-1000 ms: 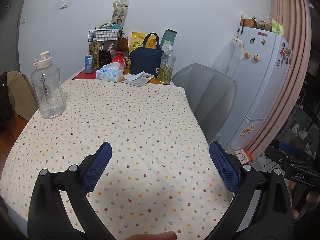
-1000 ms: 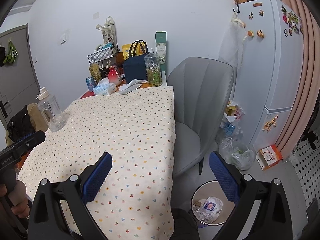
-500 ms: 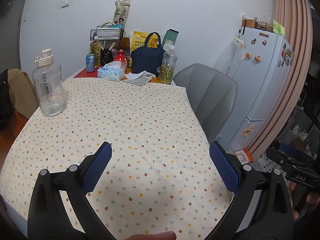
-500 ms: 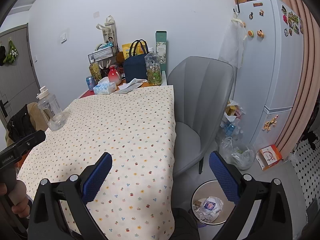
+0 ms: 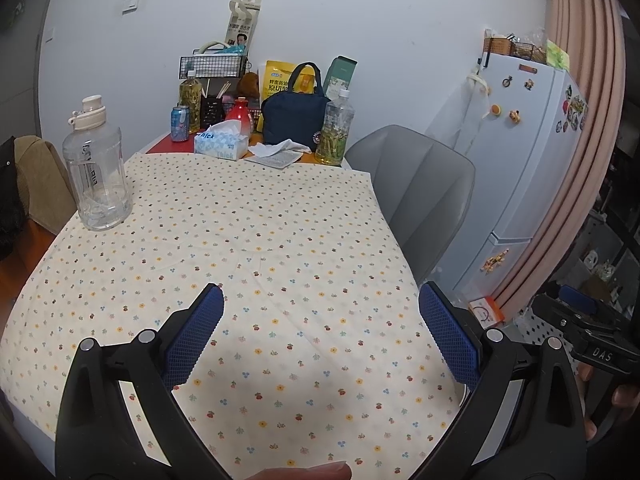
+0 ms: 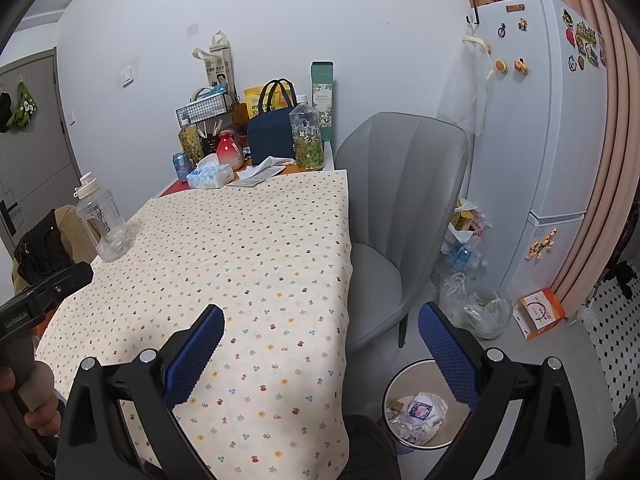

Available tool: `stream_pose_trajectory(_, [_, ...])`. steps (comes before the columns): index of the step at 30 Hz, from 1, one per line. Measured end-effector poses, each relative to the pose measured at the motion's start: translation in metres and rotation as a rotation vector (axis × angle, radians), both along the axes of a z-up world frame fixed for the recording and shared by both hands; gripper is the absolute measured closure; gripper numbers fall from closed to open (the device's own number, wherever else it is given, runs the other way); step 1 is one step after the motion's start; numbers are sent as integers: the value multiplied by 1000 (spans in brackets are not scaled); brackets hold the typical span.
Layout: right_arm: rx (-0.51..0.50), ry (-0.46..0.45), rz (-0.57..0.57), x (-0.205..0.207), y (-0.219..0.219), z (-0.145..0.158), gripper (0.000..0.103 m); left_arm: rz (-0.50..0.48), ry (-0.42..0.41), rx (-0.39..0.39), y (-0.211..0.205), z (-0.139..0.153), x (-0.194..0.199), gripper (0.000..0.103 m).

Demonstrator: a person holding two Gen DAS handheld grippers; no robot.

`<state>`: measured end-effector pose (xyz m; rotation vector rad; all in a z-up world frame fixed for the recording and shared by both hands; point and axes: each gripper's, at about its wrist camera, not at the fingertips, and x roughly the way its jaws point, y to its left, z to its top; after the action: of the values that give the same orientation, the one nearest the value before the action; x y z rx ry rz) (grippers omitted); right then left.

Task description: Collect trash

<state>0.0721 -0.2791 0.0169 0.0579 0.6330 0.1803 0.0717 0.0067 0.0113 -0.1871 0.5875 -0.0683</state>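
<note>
My left gripper point(image 5: 320, 330) is open and empty above the near part of the table with the flowered cloth point(image 5: 248, 240). My right gripper point(image 6: 320, 354) is open and empty over the table's right edge. A round trash bin point(image 6: 416, 408) with wrappers inside stands on the floor below the right gripper. A crumpled white tissue lies on a paper sheet point(image 5: 276, 152) at the far end of the table; it also shows in the right wrist view point(image 6: 262, 170).
A clear water jug point(image 5: 96, 168) stands at the table's left. A tissue box point(image 5: 220, 144), can point(image 5: 180, 123), bottles point(image 5: 334, 132) and a navy bag point(image 5: 294, 116) crowd the far end. A grey chair point(image 6: 400, 216), a fridge point(image 6: 540, 140) and floor bags point(image 6: 476, 308) are right.
The left view has drifted slightly lower and closer to the table. The right view is nearly unchanged. Both grippers stay open.
</note>
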Motion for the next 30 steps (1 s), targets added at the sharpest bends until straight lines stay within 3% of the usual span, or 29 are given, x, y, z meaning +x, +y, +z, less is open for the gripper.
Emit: stream_pose_trajectory(30, [2,8,-2,-2,-5,0,8,-11,0,0,-6,-3,-1,6])
